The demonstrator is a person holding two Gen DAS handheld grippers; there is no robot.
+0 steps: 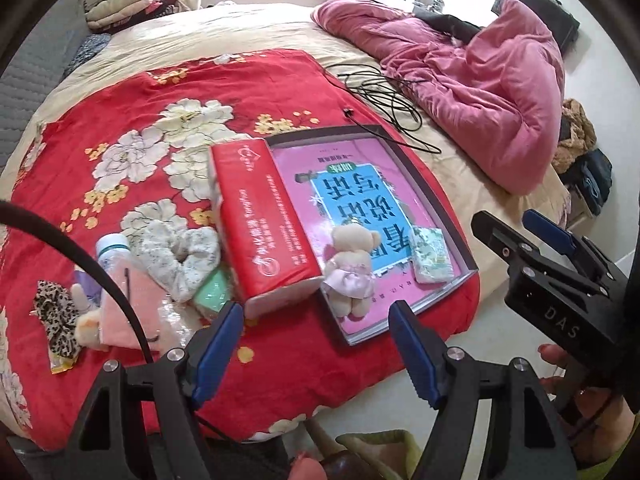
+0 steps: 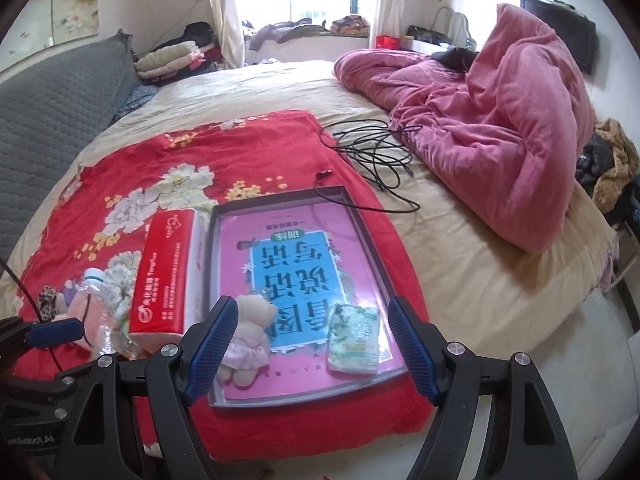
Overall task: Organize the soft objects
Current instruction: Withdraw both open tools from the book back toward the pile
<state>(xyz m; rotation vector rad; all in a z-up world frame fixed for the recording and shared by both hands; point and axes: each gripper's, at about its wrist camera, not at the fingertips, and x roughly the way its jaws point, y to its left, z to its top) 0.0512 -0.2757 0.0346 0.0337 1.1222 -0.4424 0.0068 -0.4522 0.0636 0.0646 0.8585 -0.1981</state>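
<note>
Both claws, left (image 1: 316, 348) and right (image 2: 312, 344), hang wide apart, holding nothing. A small beige plush bear (image 2: 248, 336) lies inside the shallow dark-rimmed tray (image 2: 280, 194).

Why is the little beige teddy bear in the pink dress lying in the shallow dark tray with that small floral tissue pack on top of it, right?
Not quite: the small floral tissue pack lies beside the little beige teddy bear in the pink dress, apart from it, in the shallow dark tray. The right wrist view shows this.

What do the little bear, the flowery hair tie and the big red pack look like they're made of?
The little bear looks like plush: fuzzy cream pile, with a shiny, satin-like pink skirt. The flowery hair tie seems to be thin woven cloth, gathered into matte ruffles. The big red pack looks wrapped in glossy plastic film, with glare on its printed face; probably tissues.
</note>
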